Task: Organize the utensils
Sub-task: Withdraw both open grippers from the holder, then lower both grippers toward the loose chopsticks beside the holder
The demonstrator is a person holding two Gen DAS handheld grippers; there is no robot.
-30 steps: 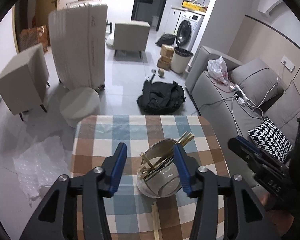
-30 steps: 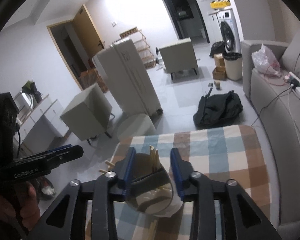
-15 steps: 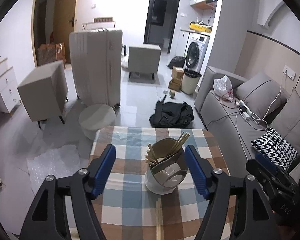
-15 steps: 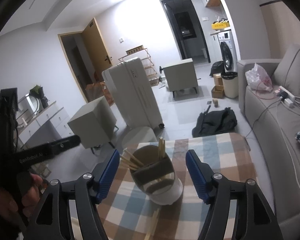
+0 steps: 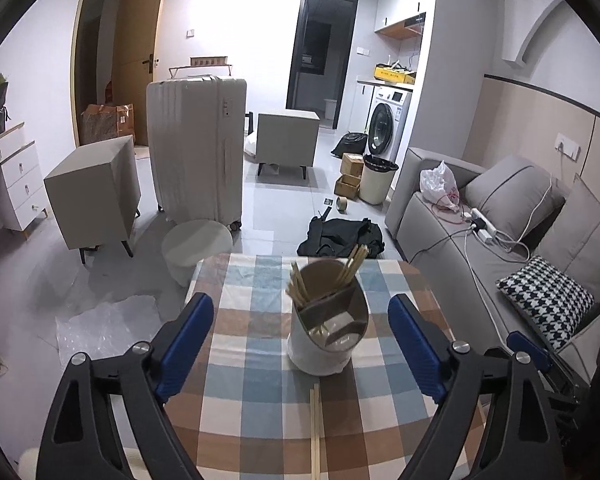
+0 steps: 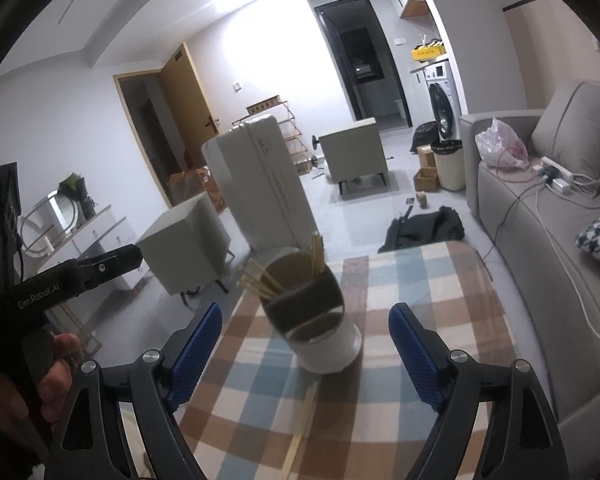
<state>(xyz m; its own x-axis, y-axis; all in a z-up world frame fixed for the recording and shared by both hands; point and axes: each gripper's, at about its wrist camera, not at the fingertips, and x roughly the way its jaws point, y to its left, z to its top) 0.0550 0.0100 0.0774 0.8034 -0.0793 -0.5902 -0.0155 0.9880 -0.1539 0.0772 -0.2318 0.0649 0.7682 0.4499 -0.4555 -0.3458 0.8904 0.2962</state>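
Note:
A white utensil holder (image 5: 327,332) with a tan inner rim stands upright on the checked tablecloth (image 5: 256,392). Several wooden chopsticks (image 5: 354,262) stick out of it. A loose pair of chopsticks (image 5: 315,428) lies on the cloth just in front of it. My left gripper (image 5: 300,338) is open and empty, held back from the holder. In the right wrist view the holder (image 6: 320,320) and the loose chopsticks (image 6: 300,428) show again. My right gripper (image 6: 305,344) is open and empty, also short of the holder.
A grey sofa (image 5: 500,240) runs along the table's right side. On the floor beyond the table are a black bag (image 5: 340,236), a round white stool (image 5: 196,244), a large white suitcase (image 5: 196,148) and grey cabinets (image 5: 92,192). The left gripper's body (image 6: 60,280) shows at left.
Both grippers opened wide and drew back and up from the holder, which now stands free on the cloth. Both views tilted up to show more of the room.

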